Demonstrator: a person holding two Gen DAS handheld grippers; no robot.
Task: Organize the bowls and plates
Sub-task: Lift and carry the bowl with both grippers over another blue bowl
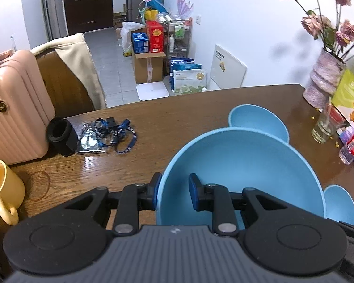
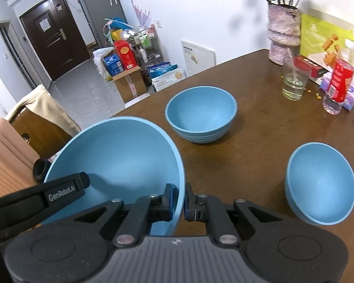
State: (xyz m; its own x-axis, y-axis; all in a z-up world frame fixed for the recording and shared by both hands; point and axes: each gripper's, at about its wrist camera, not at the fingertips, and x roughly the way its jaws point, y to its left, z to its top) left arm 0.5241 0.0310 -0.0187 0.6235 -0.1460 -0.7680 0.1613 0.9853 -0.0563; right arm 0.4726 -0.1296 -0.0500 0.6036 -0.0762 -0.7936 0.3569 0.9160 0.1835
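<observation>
A large blue bowl is held tilted above the brown table. My left gripper straddles its near-left rim with a gap left between the pads. My right gripper is shut on the same bowl's right rim; the left gripper's finger shows at its left. A second blue bowl stands upright at mid-table, also in the left wrist view. A third blue bowl sits to the right, its edge in the left wrist view.
A yellow mug, a black cylinder and blue lanyards lie on the table's left. A pink suitcase stands at the left edge. A vase of flowers, a glass, a red can and snack boxes crowd the right.
</observation>
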